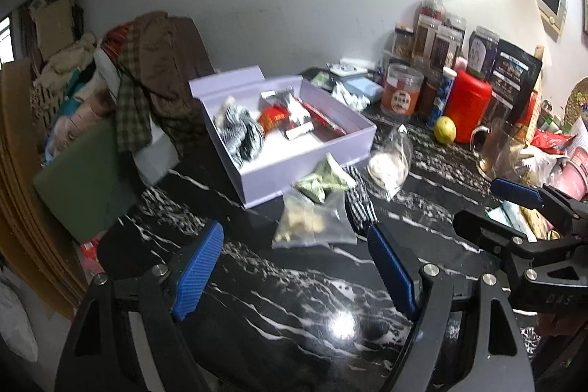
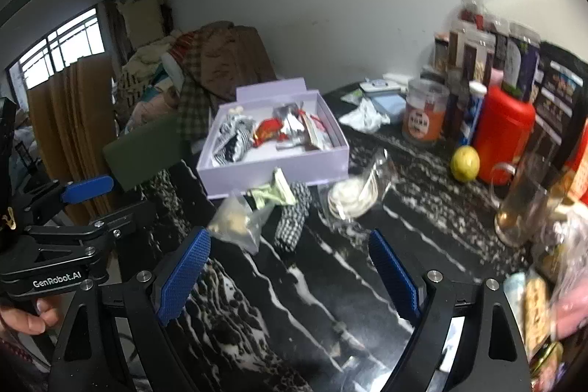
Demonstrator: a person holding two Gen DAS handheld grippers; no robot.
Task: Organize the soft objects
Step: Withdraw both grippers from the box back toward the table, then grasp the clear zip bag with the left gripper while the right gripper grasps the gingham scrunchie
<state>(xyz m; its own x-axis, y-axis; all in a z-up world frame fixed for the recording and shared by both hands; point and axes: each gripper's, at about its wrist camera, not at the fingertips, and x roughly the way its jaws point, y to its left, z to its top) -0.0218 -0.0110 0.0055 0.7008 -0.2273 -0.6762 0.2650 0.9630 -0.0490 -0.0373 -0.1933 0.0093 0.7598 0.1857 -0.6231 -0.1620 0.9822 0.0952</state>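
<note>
Soft packets [image 1: 316, 204] lie on the marbled desk [image 1: 294, 281] beside the lilac box [image 1: 286, 131]. Both grippers' fingers [image 1: 200, 267] gape wide, empty. Only the right wrist view shows a hand [image 2: 25, 316].

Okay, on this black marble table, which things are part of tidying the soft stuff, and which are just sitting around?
For the job: lilac box, clear bag of beige pieces, green packets, checked cloth, clear bag of white pads.

Just lying about: lemon, red canister, orange-label jar, glass mug.
</note>
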